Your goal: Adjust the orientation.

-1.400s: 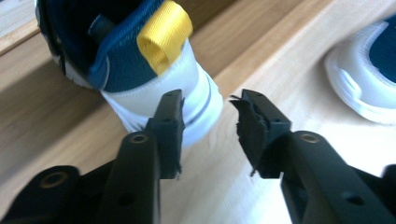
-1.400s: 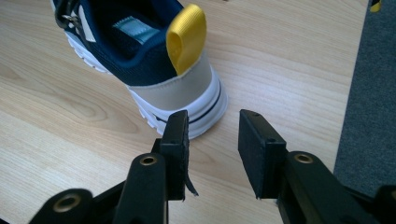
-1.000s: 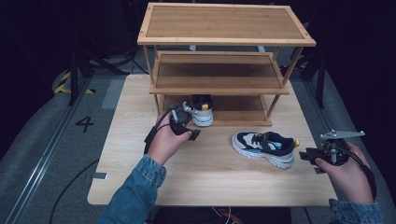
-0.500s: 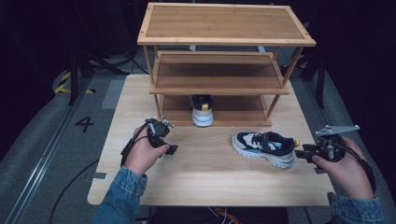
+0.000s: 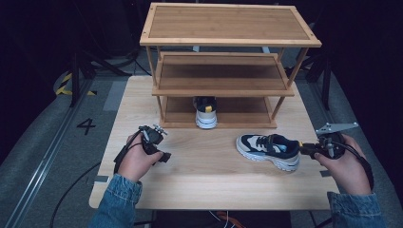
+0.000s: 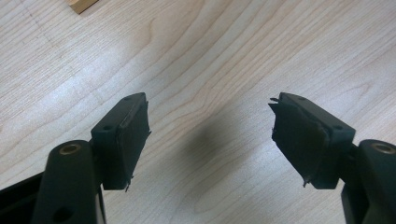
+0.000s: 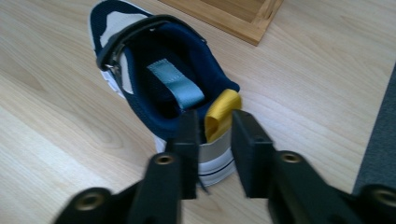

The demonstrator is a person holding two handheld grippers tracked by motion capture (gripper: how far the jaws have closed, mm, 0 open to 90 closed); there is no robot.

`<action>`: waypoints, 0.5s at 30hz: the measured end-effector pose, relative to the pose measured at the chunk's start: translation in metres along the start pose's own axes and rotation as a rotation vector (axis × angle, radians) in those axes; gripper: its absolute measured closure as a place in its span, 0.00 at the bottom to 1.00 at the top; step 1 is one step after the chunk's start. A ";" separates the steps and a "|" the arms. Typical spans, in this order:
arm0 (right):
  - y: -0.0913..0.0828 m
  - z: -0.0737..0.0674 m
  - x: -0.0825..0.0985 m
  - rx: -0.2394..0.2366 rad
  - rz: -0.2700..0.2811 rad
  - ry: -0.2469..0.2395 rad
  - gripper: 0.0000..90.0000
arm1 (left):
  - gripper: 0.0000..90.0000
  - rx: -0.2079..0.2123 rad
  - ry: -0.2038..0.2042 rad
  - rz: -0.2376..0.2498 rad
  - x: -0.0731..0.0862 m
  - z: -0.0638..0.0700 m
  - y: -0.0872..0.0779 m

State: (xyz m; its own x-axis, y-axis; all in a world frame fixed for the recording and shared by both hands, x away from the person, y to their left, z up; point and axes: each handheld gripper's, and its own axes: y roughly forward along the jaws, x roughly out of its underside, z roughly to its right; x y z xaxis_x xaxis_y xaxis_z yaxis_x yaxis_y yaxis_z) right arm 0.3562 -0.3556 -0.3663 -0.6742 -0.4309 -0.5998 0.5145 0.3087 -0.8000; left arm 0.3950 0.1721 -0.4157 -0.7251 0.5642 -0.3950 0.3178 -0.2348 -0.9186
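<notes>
A navy and white sneaker (image 5: 268, 149) lies on the wooden table (image 5: 214, 185), toe pointing left. My right gripper (image 5: 302, 148) is at its heel. In the right gripper view its jaws have just been closing, and my right gripper (image 7: 215, 135) now pinches the heel with the yellow pull tab (image 7: 222, 116) of the sneaker (image 7: 163, 79) between the pads. The matching sneaker (image 5: 206, 111) stands on the bottom shelf of the wooden rack (image 5: 228, 42). My left gripper (image 5: 164, 156) hovers low over bare table at the front left. Its jaws have opened a little wider, and my left gripper (image 6: 210, 135) holds nothing.
The three-tier rack fills the back half of the table, and a corner of its base (image 6: 81, 4) shows in the left gripper view. Dark floor with cables (image 5: 76, 185) surrounds the table. A grey mat edge (image 7: 378, 140) lies right of the sneaker.
My left hand has pulled back from the shelved sneaker toward the front left and sunk lower. The right gripper's jaws have closed onto the sneaker's heel; the right hand stayed put.
</notes>
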 end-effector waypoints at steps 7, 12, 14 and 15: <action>-0.002 -0.005 -0.001 0.010 -0.037 -0.033 1.00 | 0.30 0.009 0.021 0.001 -0.003 0.004 0.002; -0.010 -0.019 -0.004 -0.047 -0.053 -0.045 1.00 | 0.30 0.025 0.032 -0.007 -0.007 0.007 0.005; -0.013 -0.027 -0.005 -0.068 -0.057 -0.069 1.00 | 0.30 0.026 0.036 -0.007 -0.010 0.009 0.006; -0.014 -0.033 -0.006 -0.079 -0.062 -0.082 1.00 | 0.30 0.030 0.044 -0.008 -0.011 0.010 0.007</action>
State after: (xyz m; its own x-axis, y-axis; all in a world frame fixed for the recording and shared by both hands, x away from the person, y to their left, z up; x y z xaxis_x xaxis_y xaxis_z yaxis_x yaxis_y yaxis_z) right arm 0.3352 -0.3298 -0.3521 -0.6564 -0.5180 -0.5485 0.4276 0.3436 -0.8361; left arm 0.3993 0.1566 -0.4178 -0.6996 0.6001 -0.3879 0.2937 -0.2533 -0.9217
